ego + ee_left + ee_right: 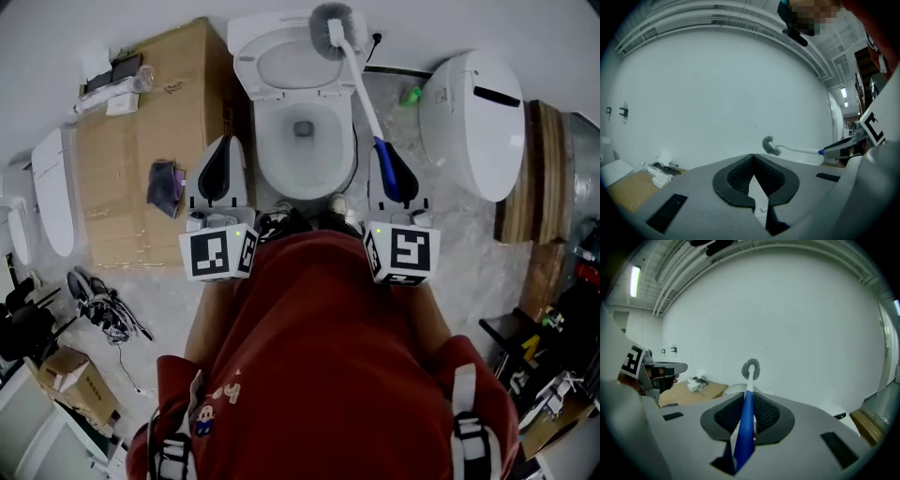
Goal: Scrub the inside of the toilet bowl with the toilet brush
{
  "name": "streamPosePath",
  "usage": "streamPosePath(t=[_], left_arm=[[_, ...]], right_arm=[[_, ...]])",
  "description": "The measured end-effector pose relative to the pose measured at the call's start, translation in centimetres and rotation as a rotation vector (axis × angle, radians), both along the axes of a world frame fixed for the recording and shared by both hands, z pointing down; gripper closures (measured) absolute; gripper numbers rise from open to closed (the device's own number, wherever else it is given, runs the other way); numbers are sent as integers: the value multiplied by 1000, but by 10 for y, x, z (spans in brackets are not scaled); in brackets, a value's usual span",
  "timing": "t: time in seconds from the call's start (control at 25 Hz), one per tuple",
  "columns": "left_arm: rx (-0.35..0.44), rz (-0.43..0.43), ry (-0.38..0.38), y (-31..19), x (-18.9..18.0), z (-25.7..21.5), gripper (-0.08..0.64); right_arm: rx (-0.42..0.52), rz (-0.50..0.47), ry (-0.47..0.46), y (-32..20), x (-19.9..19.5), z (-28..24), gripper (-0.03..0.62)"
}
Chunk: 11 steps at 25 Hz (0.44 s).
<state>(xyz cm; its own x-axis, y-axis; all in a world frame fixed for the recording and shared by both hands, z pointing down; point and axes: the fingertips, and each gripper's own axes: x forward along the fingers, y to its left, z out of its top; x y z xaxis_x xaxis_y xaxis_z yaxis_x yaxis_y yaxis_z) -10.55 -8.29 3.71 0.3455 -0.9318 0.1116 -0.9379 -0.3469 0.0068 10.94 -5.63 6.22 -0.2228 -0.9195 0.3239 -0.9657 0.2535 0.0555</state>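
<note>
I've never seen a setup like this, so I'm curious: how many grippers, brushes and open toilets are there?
Grippers: 2 (left gripper, right gripper)
Brush: 1
Toilet: 1
Total: 4

No word, brand or number can be read anywhere in the room from where I stand. The nearest things to signs are the black-and-white square patterns on the left marker cube (218, 253), which sits on the left tool (223, 145), and on the right marker cube (403, 253) of the right tool (382, 150). They are coded blocks, not letters. The cardboard box (141, 141) carries faint scrawls too small to read. The red shirt (319, 356) bears a small cartoon print (211, 408) with no legible lettering.
</note>
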Motion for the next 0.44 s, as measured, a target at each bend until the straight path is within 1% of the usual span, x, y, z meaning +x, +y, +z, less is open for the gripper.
streamPosePath(t=[0.04, 0.12, 0.28, 0.44], left_arm=[[11, 0, -2, -2, 0, -4, 548], [27, -1, 0, -5, -1, -12, 548], [68, -3, -19, -9, 2, -24, 548], [91, -11, -25, -8, -3, -31, 548]], right_arm=[[41, 3, 1, -4, -1, -11, 531], [88, 5, -8, -13, -3, -25, 531], [133, 5, -9, -24, -5, -40, 531], [185, -3, -1, -28, -12, -53, 531]])
